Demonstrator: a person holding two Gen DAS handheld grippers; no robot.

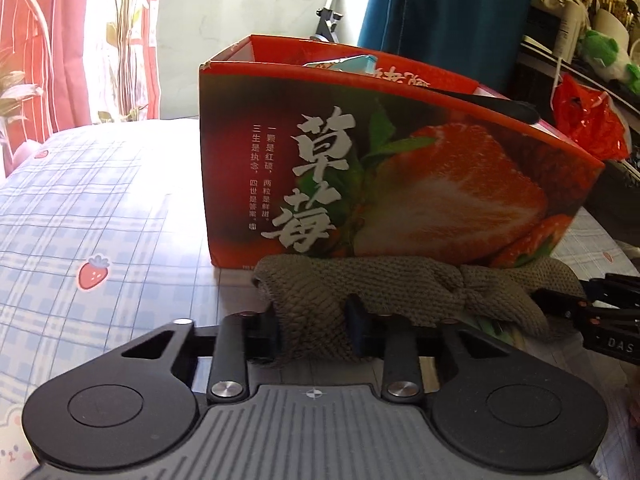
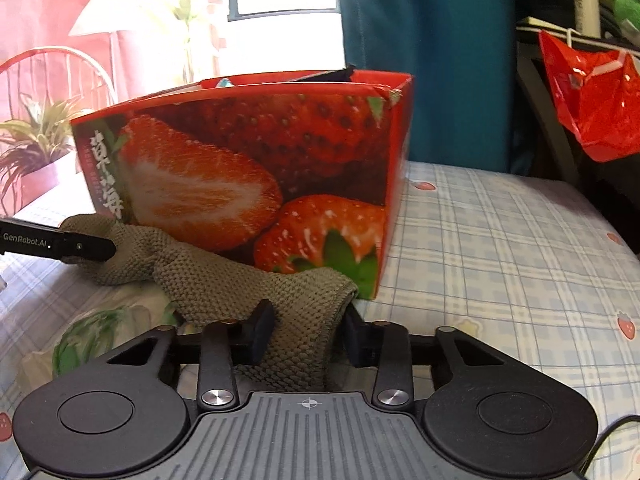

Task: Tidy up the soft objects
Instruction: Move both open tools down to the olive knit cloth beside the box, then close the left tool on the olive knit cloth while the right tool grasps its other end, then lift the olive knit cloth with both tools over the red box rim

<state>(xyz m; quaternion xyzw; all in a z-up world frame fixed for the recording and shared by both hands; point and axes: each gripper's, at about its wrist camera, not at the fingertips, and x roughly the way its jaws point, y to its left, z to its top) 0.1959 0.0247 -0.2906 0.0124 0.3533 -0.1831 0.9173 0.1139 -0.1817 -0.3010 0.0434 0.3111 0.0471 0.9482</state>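
1. Fingers (image 1: 266, 326) of the left gripper (image 1: 314, 326) are clenched on one end of an olive-green knitted cloth (image 1: 384, 288); the fabric bulges between the two dark pads.
2. Fingers (image 2: 262, 330) of the right gripper (image 2: 308, 332) are clenched on the other end of the same cloth, so both hands hold it at once.
3. Between the two grips the cloth runs sideways, bunched and knotted in the middle, just in front of a red cardboard box (image 1: 400, 168).
4. It hangs low over the bed (image 1: 100, 200), which has a pale blue checked sheet printed with small strawberries. Whether the cloth's middle touches the sheet I cannot tell.
5. Holding both ends probably keeps the limp fabric under control so it can be lifted over the box's front wall and dropped inside.
6. That wall stands higher than the cloth, so the cloth is not yet in the box.
7. Something pale blue and something black already poke above the open top.
8. Large white Chinese characters on the box read "草莓", meaning strawberry, beside columns of smaller white text and photos of cut strawberries.
9. Seen from the right wrist, the left gripper's side reads "GenRobot.AI".
10. Seen from the left wrist, the right gripper's edge shows the letters "DAS".
11. A red plastic bag (image 2: 592, 100) hangs off to the right behind the bed.
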